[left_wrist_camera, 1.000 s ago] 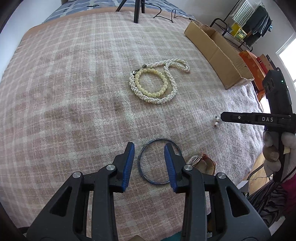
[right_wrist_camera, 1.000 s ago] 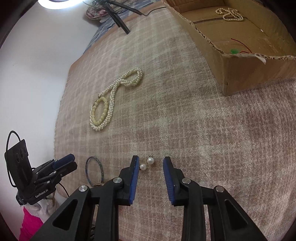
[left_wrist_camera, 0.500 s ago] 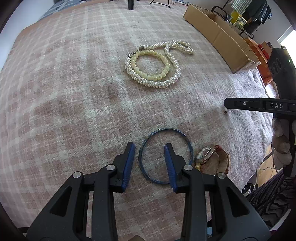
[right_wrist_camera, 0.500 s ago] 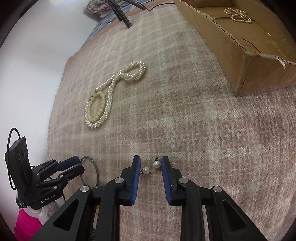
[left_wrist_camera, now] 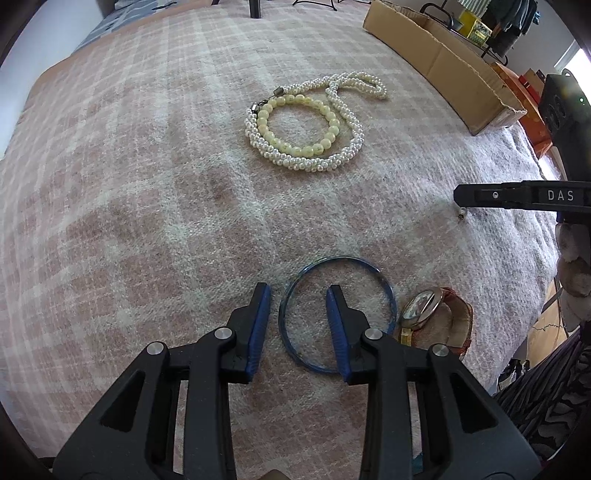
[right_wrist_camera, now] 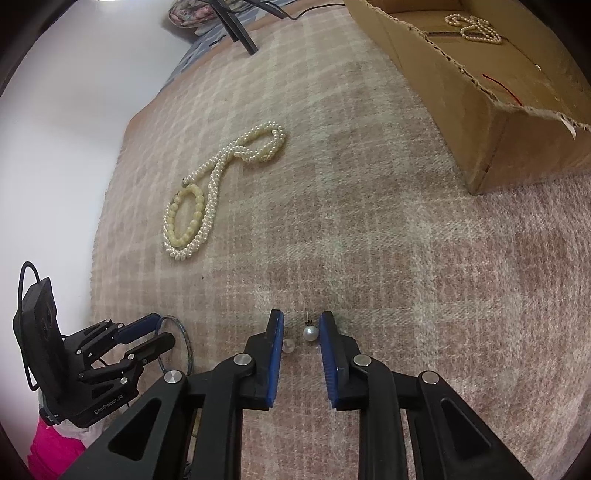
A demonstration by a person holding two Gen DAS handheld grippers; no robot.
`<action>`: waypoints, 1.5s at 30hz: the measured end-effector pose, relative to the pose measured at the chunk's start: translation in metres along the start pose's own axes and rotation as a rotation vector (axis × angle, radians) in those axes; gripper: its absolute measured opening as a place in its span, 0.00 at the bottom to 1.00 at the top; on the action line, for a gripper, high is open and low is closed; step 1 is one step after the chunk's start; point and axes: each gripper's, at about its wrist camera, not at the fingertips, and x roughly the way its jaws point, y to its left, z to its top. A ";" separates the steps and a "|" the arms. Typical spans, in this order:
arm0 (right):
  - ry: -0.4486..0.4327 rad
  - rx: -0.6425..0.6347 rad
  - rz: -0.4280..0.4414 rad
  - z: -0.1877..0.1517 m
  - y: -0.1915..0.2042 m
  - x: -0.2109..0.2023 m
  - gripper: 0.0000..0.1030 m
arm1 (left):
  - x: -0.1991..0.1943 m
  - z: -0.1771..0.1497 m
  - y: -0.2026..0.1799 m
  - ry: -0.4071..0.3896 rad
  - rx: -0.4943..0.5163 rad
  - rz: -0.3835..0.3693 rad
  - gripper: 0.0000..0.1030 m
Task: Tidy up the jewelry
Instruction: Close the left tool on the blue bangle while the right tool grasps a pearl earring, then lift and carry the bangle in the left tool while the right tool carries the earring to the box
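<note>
My left gripper (left_wrist_camera: 297, 295) is open, its blue fingers straddling the left rim of a blue bangle (left_wrist_camera: 386, 291) that lies flat on the plaid blanket. A watch with a brown strap (left_wrist_camera: 437, 317) lies just right of the bangle. My right gripper (right_wrist_camera: 301, 328) is open, low over two pearl earrings (right_wrist_camera: 310, 333) that sit between its fingers. A pearl necklace (left_wrist_camera: 347, 122) loops around a cream bead bracelet (left_wrist_camera: 295, 122) farther out. The left gripper also shows in the right wrist view (right_wrist_camera: 147, 334).
A cardboard box (right_wrist_camera: 517, 122) stands at the far right with another pearl strand (right_wrist_camera: 472, 27) inside. The blanket's right edge (left_wrist_camera: 517, 332) drops off near the watch. A tripod leg (right_wrist_camera: 236, 26) stands at the far end.
Both grippers have moved forward and lower. The left fingers now straddle the bangle's rim. The right fingers have narrowed around the two earrings.
</note>
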 end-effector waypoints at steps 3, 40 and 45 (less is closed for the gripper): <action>-0.005 -0.002 -0.010 -0.001 0.000 0.001 0.15 | 0.001 0.000 -0.001 -0.003 -0.002 0.013 0.23; -0.197 -0.155 -0.037 0.002 0.029 -0.056 0.06 | -0.072 0.029 0.004 -0.246 -0.028 0.037 0.01; -0.255 -0.201 -0.059 0.002 0.037 -0.074 0.06 | -0.084 0.037 0.004 -0.277 -0.037 0.028 0.01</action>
